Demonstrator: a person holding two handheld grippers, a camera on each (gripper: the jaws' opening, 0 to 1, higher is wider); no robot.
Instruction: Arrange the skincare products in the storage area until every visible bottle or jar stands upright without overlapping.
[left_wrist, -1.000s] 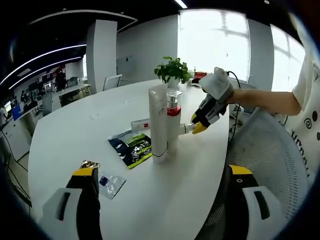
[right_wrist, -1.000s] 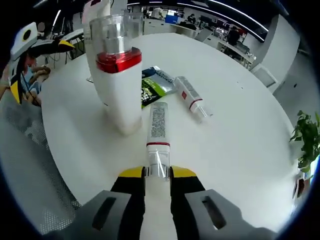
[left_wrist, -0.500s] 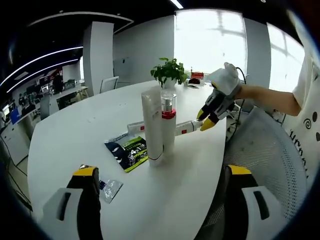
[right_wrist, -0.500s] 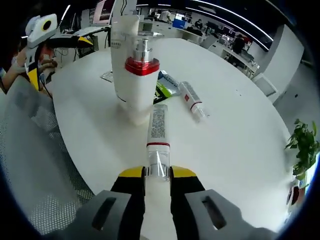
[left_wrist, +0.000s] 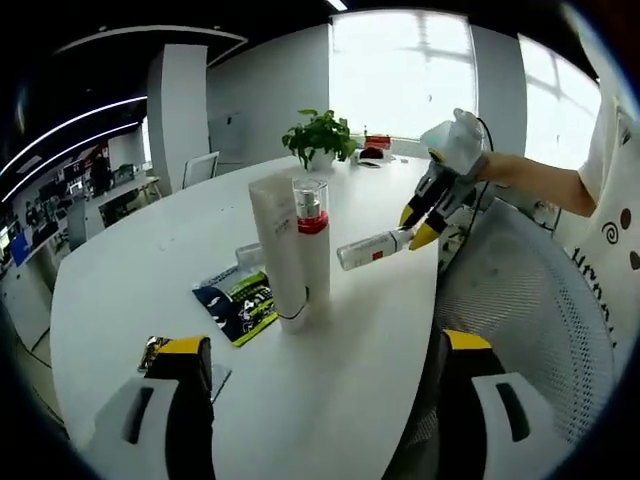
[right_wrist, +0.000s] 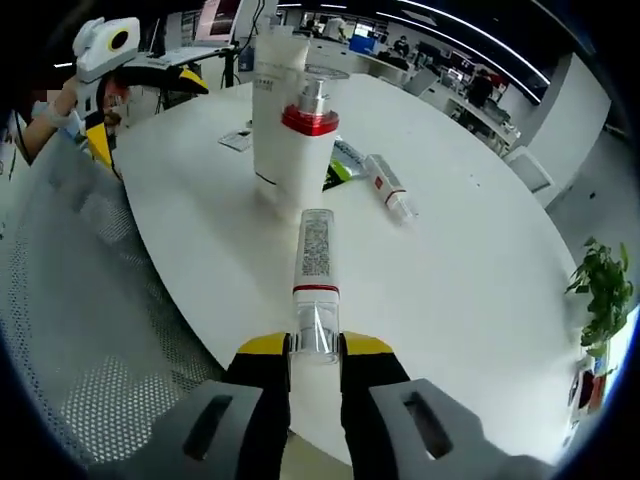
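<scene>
Risk no.1: slim tube (right_wrist: 316, 262) is pinched only by its clear cap in my right gripper (right_wrist: 315, 347), lying level in mid-air at 12 o'clock; could swivel, slip. Left gripper (left_wrist: 320, 355) gapes, empty. Standing bottle pair (right_wrist: 292, 138) beyond could topple if bumped.

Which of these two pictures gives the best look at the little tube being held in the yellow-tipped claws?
The right gripper view: the tube runs straight out from the right gripper, label facing the camera. In the left gripper view, the same tube appears small, held tilted above the white table.
</scene>
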